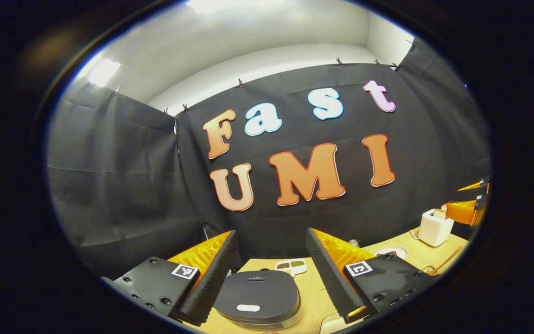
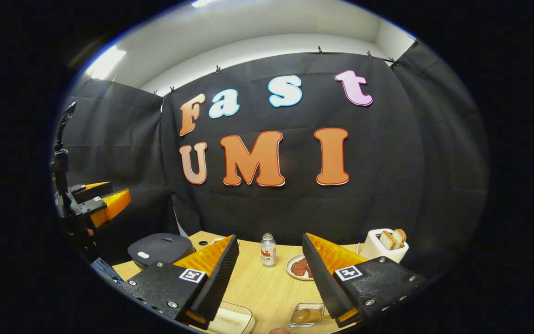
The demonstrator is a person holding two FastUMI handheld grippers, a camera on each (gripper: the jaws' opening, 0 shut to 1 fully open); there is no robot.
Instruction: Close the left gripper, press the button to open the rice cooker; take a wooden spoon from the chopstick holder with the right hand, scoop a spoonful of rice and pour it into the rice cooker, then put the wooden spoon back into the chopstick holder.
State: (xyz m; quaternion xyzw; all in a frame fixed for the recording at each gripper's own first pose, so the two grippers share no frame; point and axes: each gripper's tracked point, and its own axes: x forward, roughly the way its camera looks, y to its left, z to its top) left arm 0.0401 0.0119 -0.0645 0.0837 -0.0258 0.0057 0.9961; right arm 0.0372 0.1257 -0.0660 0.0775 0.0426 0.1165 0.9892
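left gripper wide, above shut rice cooker | right gripper wide | spoon lying flat

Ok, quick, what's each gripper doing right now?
Left gripper: open, holding nothing, fingers spread above the closed rice cooker.
Right gripper: open, holding nothing, over the table.

Both views are taken from above the table, facing the back wall. The rice cooker is seen close in the left gripper view, farther left in the right gripper view; the toaster is shared.
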